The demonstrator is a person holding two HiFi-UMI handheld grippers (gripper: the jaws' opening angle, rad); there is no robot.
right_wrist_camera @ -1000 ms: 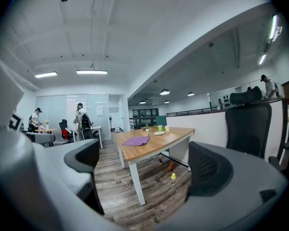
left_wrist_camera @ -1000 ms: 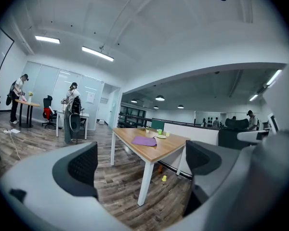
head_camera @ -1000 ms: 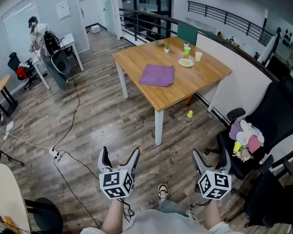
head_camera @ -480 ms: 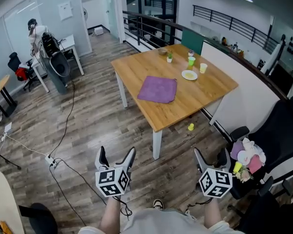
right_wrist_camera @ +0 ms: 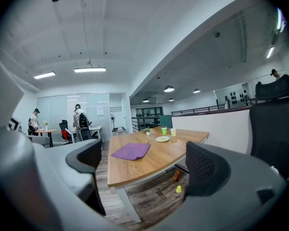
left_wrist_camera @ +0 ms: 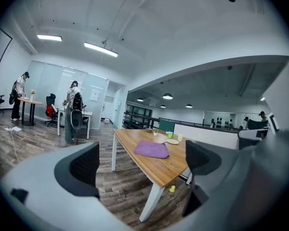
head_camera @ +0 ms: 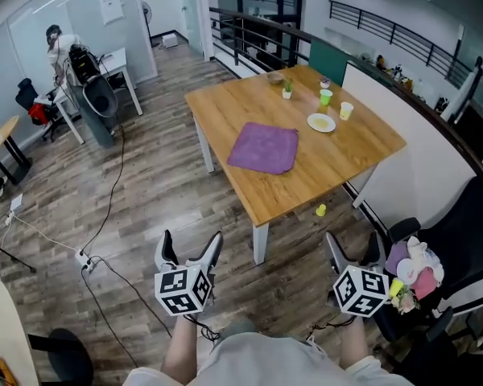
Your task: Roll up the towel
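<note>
2 grippers, the left gripper point(head_camera: 191, 240) and the right gripper point(head_camera: 354, 242), hover above the floor point(head_camera: 145, 191) with fingers spread and empty, well apart from the purple towel point(head_camera: 263, 147) lying flat on the wooden worktop point(head_camera: 362, 147).

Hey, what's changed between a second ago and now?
The person has moved closer to the table: it and the towel now sit lower and a little larger in the head view. Nothing was taken hold of or let go. The left gripper and right gripper stay open and empty, low over the floor, and the towel still lies flat.
</note>
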